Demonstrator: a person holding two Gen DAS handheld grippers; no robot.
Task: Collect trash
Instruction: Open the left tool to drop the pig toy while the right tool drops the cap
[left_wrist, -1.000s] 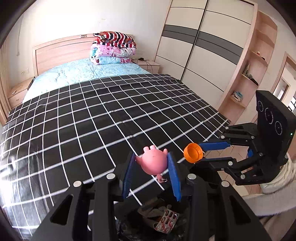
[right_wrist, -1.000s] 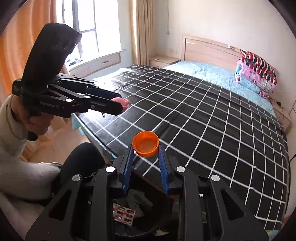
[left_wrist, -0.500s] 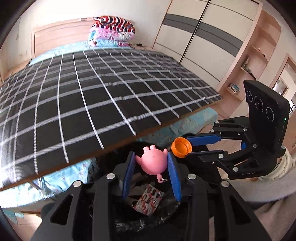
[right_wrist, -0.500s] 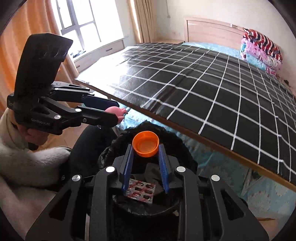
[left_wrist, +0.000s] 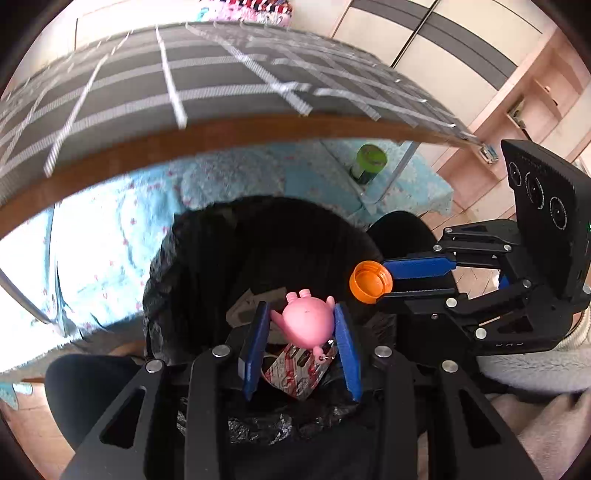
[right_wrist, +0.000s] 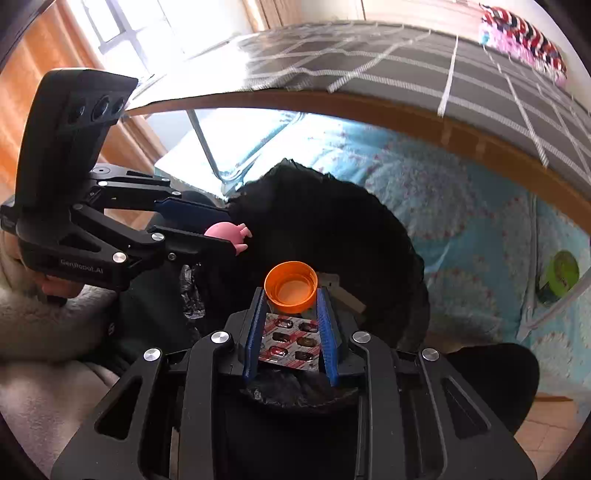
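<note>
Bin (left_wrist: 207, 258) with black liner holds blister pack (right_wrist: 290, 341) and paper scraps (left_wrist: 243, 308).

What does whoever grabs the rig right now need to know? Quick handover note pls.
Left hand-held gripper: shut on the small pink pig toy, held over the open black-lined trash bin.
Right hand-held gripper: shut on the round orange plastic bottle cap, also above the bin.
In the bin: a red-and-silver foil blister pack and a grey scrap.
Done: both items picked up and brought over the bin.
Left: open both grippers so toy and cap drop in. A green-lidded jar sits under the bed; unclear whether it counts as trash.
</note>
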